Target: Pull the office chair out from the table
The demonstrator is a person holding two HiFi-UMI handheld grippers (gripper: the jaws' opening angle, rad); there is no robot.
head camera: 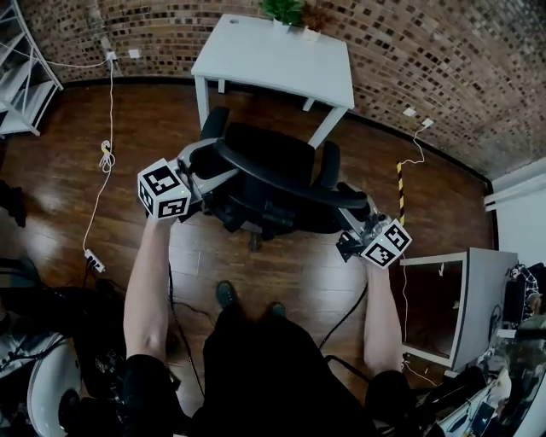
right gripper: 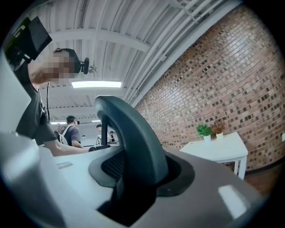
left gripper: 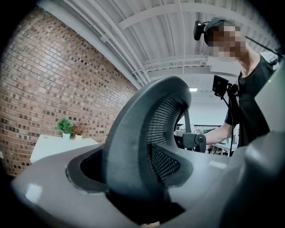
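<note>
Office chair (head camera: pixel 264 158), base mostly hidden, looks clamped at its backrest rim by left claw (head camera: pixel 212 164) and right claw (head camera: pixel 351 209).

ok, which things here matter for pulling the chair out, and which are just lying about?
In the job: office chair, table beyond it, left gripper and right gripper, both clamped on the backrest.
Lying about: plants on the table, power strip on the floor, shelf at left, desk at right.

One office chair (head camera: pixel 266 169), one table (head camera: pixel 273 53), two plants (head camera: pixel 282 9) (head camera: pixel 314 15), two grippers (head camera: pixel 213 164) (head camera: pixel 348 207)
</note>
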